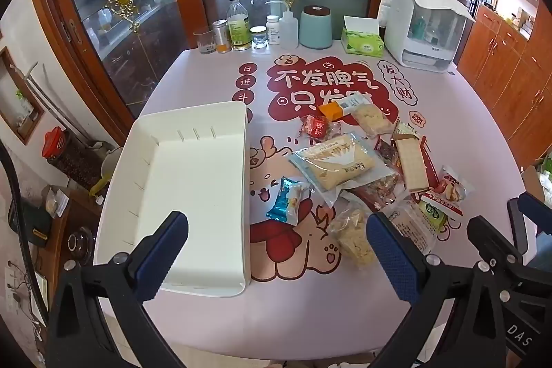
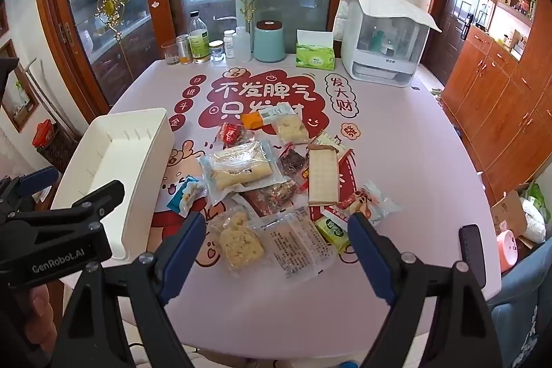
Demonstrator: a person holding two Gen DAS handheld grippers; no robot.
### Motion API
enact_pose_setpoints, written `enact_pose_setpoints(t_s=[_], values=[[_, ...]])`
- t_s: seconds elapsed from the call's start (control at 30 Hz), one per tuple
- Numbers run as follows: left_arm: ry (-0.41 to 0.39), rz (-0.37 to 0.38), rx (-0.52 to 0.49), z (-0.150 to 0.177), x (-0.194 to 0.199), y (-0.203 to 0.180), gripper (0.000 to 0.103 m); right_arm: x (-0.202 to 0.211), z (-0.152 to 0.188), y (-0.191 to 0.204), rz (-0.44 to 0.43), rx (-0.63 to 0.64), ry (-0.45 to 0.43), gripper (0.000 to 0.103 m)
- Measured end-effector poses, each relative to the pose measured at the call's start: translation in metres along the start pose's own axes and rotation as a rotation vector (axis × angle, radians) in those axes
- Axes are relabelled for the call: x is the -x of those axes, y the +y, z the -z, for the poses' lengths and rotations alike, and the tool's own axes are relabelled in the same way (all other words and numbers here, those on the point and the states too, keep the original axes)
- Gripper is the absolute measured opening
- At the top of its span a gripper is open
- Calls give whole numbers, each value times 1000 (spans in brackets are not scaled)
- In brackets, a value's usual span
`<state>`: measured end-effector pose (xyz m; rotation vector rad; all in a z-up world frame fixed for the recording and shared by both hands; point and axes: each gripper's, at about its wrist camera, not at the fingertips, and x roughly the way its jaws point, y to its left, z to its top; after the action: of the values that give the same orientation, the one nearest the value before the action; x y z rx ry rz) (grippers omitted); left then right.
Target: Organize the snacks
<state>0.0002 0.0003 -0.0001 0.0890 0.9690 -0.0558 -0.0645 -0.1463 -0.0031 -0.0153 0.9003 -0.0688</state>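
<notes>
A pile of snack packets lies on the pink printed table (image 1: 310, 309). It includes a large clear pack with a beige bar (image 1: 339, 166) (image 2: 241, 171), a long wafer pack (image 2: 322, 176), a small blue packet (image 1: 288, 200) and a clear rice-crisp pack (image 2: 239, 240). Left of the pile stands a white tray (image 1: 193, 107) (image 2: 134, 116) with nothing in it. My left gripper (image 1: 276, 218) hangs open over the tray's near right corner and the blue packet, holding nothing. My right gripper (image 2: 276, 219) is open above the nearest packets, also holding nothing.
Bottles and jars (image 1: 238, 26), a teal canister (image 1: 315, 26), a green tissue box (image 1: 362, 40) and a white appliance (image 1: 424, 26) line the table's far edge. Glass cabinet doors stand behind, wooden cabinets (image 2: 500, 112) to the right, and a blue chair (image 2: 517, 299) is near right.
</notes>
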Motion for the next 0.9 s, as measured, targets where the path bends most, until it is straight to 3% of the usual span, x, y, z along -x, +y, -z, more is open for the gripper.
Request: enact_pose_setpoints(t_s=[0.9], values=[[14,44,-28,6,5,-10,102,-1,1,-4,-30,5,4,85]])
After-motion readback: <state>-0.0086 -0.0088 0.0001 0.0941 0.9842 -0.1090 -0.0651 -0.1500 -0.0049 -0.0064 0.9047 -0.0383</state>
